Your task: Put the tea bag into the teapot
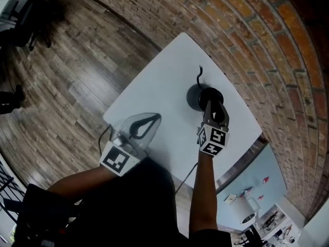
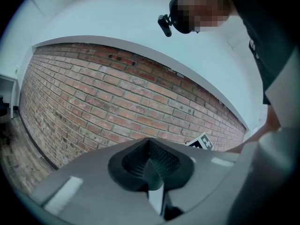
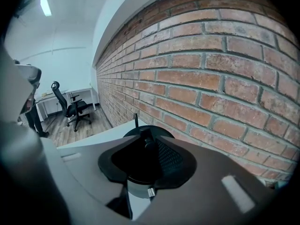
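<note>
A black teapot (image 1: 197, 95) stands on the white table (image 1: 154, 81) near the brick wall, a thin black spout (image 1: 200, 74) sticking up at its far side. My right gripper (image 1: 211, 99) comes down on it from above. In the right gripper view the jaws (image 3: 147, 144) sit pinched round the small knob (image 3: 148, 142) of the black lid (image 3: 133, 131). My left gripper (image 1: 156, 118) lies low at the table's near edge, tips together and empty; its own view (image 2: 152, 165) looks up at wall and ceiling. No tea bag shows in any view.
A brick wall (image 1: 247, 40) runs along the table's far side. Wooden floor (image 1: 61, 71) lies to the left, with an office chair (image 3: 75, 109) and desks further off. A low shelf with small items (image 1: 257, 205) stands beyond the table's right edge.
</note>
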`<state>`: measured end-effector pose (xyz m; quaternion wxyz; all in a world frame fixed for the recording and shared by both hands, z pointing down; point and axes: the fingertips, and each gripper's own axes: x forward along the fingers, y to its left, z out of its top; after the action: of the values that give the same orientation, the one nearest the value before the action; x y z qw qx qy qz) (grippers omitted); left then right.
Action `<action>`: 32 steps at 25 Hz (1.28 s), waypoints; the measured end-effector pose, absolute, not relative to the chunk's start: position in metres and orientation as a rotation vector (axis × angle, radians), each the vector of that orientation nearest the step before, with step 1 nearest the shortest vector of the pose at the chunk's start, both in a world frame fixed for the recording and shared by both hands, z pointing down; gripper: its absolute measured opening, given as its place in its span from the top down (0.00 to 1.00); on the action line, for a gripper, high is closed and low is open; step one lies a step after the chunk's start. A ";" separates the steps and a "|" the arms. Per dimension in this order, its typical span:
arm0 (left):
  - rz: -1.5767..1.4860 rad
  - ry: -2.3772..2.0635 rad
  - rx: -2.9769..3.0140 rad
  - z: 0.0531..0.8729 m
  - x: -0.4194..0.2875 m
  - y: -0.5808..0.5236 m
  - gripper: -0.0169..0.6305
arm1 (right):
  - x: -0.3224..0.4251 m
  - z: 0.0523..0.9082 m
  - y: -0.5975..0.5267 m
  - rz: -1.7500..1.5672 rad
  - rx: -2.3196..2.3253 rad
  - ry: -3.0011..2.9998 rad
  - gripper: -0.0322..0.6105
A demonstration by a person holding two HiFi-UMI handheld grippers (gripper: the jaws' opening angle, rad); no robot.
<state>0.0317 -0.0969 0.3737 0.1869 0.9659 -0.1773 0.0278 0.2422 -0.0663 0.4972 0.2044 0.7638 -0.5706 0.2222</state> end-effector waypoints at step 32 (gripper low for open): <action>0.108 -0.511 2.728 0.377 0.014 -0.066 0.98 | 0.189 0.468 -0.022 0.650 2.255 -1.897 0.80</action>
<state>0.0140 -0.0658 0.3768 0.1811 0.9659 -0.1810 0.0381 0.1894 -0.0218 0.4681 0.0620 0.7458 -0.6274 0.2151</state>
